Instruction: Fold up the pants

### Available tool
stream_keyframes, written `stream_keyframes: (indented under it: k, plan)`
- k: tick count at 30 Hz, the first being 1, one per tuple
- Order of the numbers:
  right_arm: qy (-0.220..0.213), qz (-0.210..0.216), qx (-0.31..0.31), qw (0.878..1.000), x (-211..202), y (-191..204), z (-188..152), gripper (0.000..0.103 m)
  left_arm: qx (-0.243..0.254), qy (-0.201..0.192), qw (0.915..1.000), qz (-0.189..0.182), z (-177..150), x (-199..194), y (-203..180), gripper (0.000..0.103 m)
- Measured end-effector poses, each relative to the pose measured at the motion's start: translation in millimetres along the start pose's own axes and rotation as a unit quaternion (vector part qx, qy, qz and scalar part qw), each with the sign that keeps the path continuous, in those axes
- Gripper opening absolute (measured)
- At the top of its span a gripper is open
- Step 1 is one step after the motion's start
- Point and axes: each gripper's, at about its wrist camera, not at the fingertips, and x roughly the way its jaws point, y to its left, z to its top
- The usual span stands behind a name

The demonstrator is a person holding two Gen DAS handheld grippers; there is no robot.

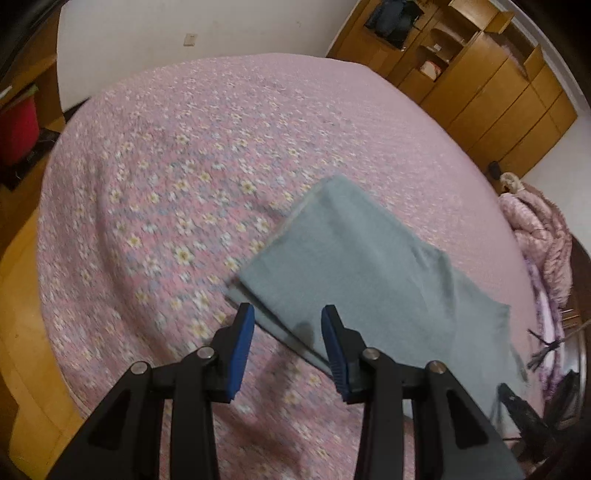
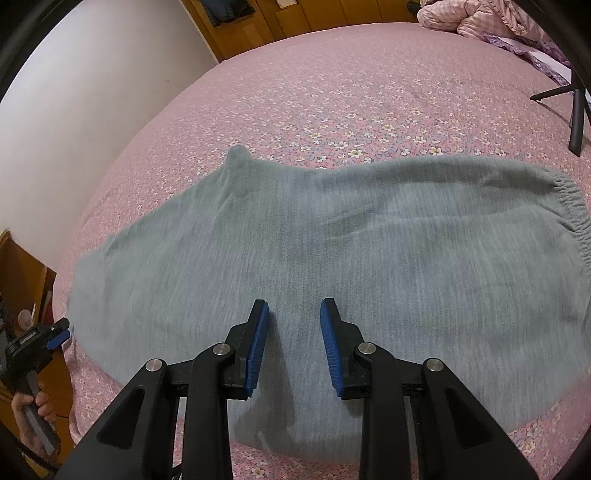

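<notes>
- My left gripper (image 1: 287, 325) hung over the near end of the grey pants (image 1: 354, 266), its blue pads (image 1: 242, 350) apart; the edge of the cloth ran across the gap between them, low in the frame, but neither pad pressed on it.
- In the left wrist view the pants lay on the pink flowered bedspread (image 1: 184, 166), reaching from the centre of the frame down toward the lower right; that view was blurred.
- My right gripper (image 2: 294, 314) hovered above the middle of the pants (image 2: 369, 251), fingers (image 2: 258, 343) parted and holding nothing, with grey cloth showing in the gap beneath them.
- In the right wrist view the pants spread across the middle of the frame, the elastic waistband (image 2: 576, 218) at the right edge and the leg end running off toward the lower left.
- At the lower left edge of that view I could see my left gripper (image 2: 59, 334) beside the leg end, and my hand (image 2: 31, 406) round its handle.
- A wooden wardrobe (image 1: 491, 74) stood in the upper right of the left wrist view, and a bundled pink quilt (image 2: 476, 16) sat at the top right of the right wrist view.
</notes>
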Motion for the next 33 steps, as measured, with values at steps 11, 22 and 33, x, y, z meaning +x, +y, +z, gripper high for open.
stream_keyframes:
  k: [11, 22, 33]
  plan:
    - [-0.003, -0.014, -0.016, 1.0, 0.8, 6.9, -1.9, 0.03, 0.003, 0.004, 0.9999, -0.014, -12.9, 5.9, -1.9, 0.038]
    - [-0.005, -0.018, -0.02, 1.0, 1.5, 10.9, -3.5, 0.031, -0.009, -0.018, 0.9995, -0.025, 19.3, 16.5, -0.8, 0.038]
    - [-0.008, -0.019, -0.023, 1.0, -0.8, 9.3, -4.6, 0.031, 0.014, -0.056, 0.9979, 0.029, 25.0, -1.5, 1.3, 0.003]
